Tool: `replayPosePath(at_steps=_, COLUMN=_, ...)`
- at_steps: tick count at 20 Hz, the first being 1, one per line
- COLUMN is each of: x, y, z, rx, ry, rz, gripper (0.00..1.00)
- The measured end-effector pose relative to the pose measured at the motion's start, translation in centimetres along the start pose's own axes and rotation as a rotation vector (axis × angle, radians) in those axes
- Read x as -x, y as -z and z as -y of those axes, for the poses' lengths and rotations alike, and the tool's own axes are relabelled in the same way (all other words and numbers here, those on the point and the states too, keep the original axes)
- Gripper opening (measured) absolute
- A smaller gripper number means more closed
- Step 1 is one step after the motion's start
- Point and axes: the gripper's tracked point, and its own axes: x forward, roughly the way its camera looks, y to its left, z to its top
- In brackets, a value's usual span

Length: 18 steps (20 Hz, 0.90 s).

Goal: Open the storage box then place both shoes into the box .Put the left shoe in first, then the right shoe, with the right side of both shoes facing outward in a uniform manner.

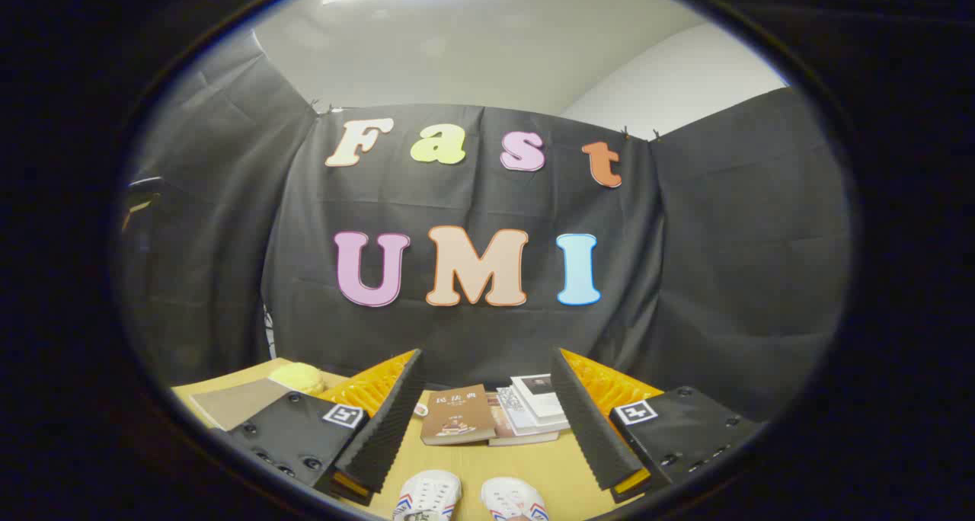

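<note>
Wooden table (472, 468) set against the black cloth wall, serving as landmark. Gripper (487, 429) above the table, fingers spread wide and holding nothing. Stack of books (495, 418) on the table beyond the fingers, toward the wall. Pair of white shoes (468, 498) on the table's near part, toes between the fingers. Yellow soft object (298, 376) at the table's left far corner.

Smooth pale wooden table (472, 468), glossy paper-covered books (457, 418), cloth-topped shoes (428, 497), ribbed matt pads (381, 422) on the wide-spread tool (487, 429).
</note>
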Motion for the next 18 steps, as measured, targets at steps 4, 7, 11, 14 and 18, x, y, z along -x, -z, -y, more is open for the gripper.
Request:
replayPosePath(at_steps=4, x=-0.7, y=-0.6, z=0.4, rx=-0.006, ry=-0.008, rz=0.014, gripper=1.0)
replayPosePath(at_steps=7, x=-1.1, y=-0.2, z=0.8, rx=0.0, ry=-0.017, rz=0.007, gripper=1.0)
replayPosePath(at_steps=11, x=-1.3, y=0.0, z=1.6, rx=-0.005, ry=-0.017, rz=-0.001, gripper=1.0)
replayPosePath(at_steps=14, x=-1.3, y=0.2, z=1.7, rx=-0.006, ry=-0.021, rz=-0.004, gripper=1.0)
replayPosePath(at_steps=18, x=-1.3, y=0.4, z=1.1, rx=-0.013, ry=-0.043, rz=-0.007, gripper=1.0)
